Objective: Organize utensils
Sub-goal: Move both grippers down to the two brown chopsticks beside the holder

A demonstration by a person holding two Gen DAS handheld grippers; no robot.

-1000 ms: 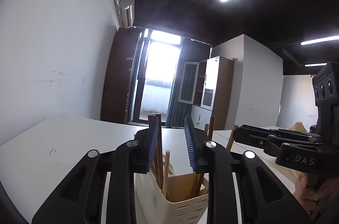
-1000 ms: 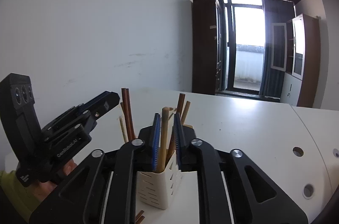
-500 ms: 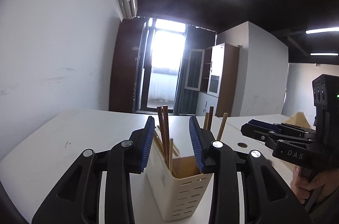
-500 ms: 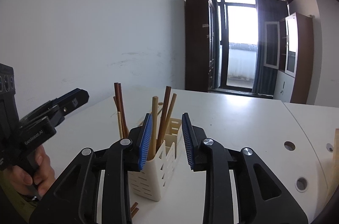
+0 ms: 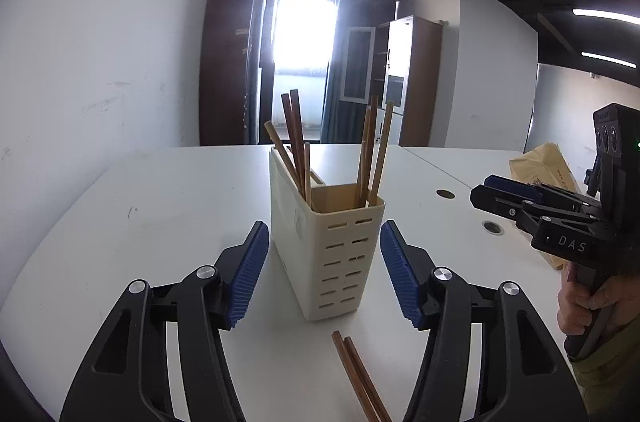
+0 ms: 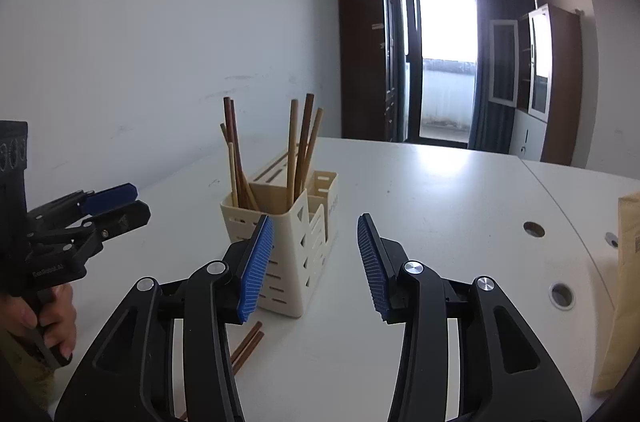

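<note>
A cream slotted utensil holder [image 5: 328,246] stands upright on the white table [image 5: 160,206], with several wooden chopsticks [image 5: 298,142] standing in it. It also shows in the right wrist view [image 6: 288,242], chopsticks [image 6: 300,146] upright inside. My left gripper [image 5: 322,270] is open and empty, its jaws either side of the holder's near end without touching. My right gripper [image 6: 314,262] is open and empty, just right of the holder. Two dark brown chopsticks [image 5: 360,378] lie loose on the table in front of the holder, also seen in the right wrist view [image 6: 246,346].
A brown paper bag [image 5: 544,170] lies at the table's right side, also in the right wrist view [image 6: 624,282]. Round cable holes [image 6: 534,230] dot the table there. A white wall [image 5: 100,62] runs along the left edge.
Both grippers have opened wider and drawn back and down from the holder. The right gripper let go of the light chopstick, which now stands in the holder.
</note>
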